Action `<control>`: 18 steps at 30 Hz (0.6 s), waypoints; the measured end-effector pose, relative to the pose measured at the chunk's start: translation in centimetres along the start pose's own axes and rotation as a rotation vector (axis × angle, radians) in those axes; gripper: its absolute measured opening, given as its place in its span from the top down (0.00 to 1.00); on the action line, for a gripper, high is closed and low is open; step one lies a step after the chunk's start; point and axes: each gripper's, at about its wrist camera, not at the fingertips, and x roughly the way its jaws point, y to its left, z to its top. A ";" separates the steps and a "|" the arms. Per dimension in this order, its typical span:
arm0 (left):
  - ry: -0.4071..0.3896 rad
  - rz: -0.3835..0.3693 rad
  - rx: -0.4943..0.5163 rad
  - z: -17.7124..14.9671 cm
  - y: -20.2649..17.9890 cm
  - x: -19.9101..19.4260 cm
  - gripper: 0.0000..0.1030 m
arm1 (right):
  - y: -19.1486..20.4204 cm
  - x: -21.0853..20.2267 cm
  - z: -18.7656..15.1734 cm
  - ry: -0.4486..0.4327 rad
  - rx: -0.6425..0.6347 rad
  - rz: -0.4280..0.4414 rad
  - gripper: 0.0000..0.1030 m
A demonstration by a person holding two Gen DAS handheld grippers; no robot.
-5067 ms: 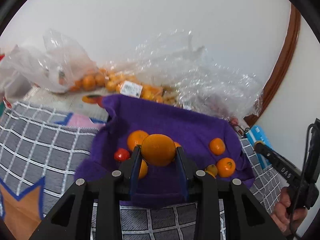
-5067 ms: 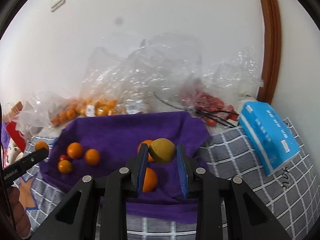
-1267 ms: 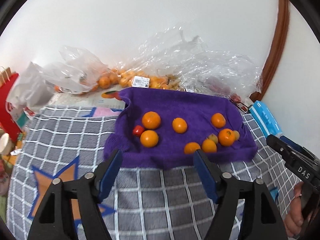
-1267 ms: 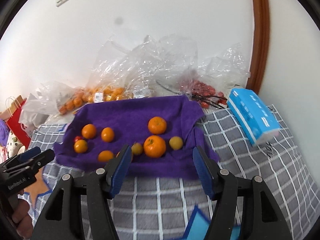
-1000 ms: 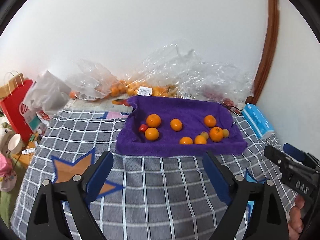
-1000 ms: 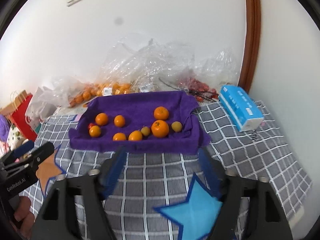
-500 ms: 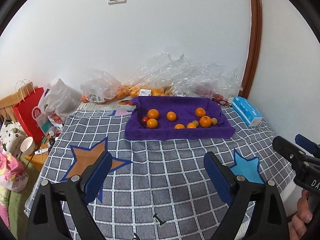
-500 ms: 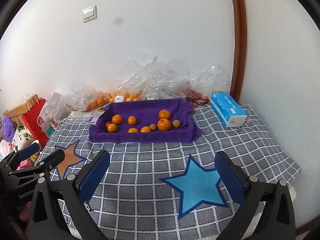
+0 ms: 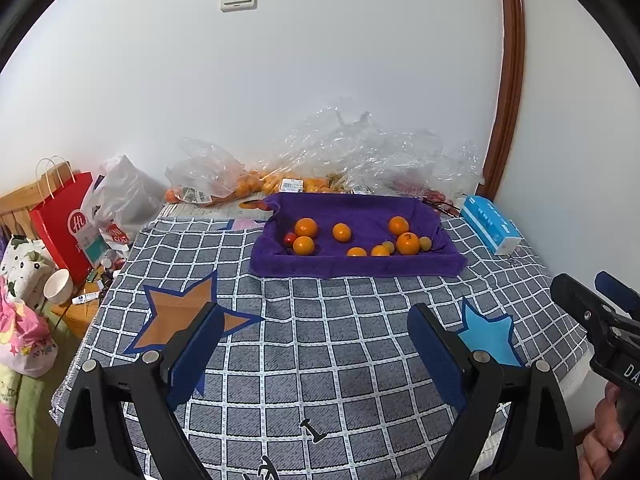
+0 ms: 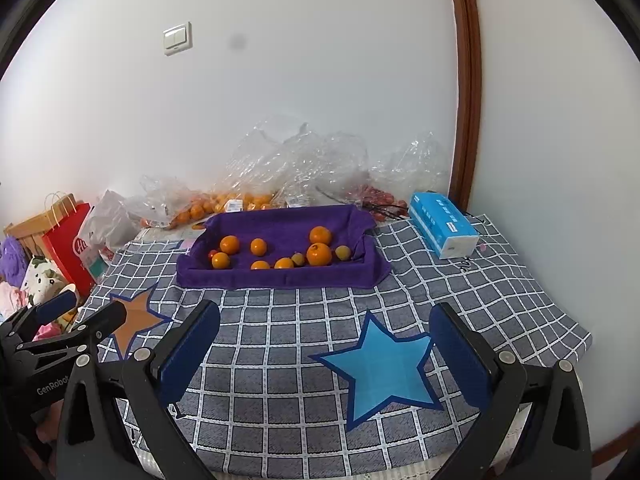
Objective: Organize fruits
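A purple towel-lined tray (image 9: 352, 268) (image 10: 280, 278) sits at the far side of the checked table. It holds several oranges (image 9: 408, 243) (image 10: 319, 254), small yellow-green fruits (image 9: 425, 243) (image 10: 343, 252) and a red fruit (image 9: 289, 238). My left gripper (image 9: 314, 346) is open and empty, held back over the near part of the table. My right gripper (image 10: 324, 344) is open and empty, also far back from the tray.
Clear plastic bags with oranges (image 9: 256, 184) and red fruits (image 10: 376, 194) lie against the wall behind the tray. A blue tissue box (image 10: 442, 226) lies right of the tray. A red paper bag (image 9: 66, 220) and a cup (image 9: 58, 286) stand left of the table.
Both grippers let go of their fruits into the tray, opened wide and pulled far back from the tray.
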 end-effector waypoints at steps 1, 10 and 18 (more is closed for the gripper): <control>0.000 0.002 0.000 0.0 0.0 0.0 0.10 | 0.1 0.0 0.0 -0.002 -0.001 0.001 0.00; -0.003 0.012 0.004 -0.1 0.0 -0.1 0.10 | 0.3 0.0 0.0 -0.001 -0.006 0.001 0.00; -0.003 0.011 0.002 0.0 0.1 -0.1 0.10 | 0.6 -0.1 -0.1 -0.003 -0.012 -0.002 0.00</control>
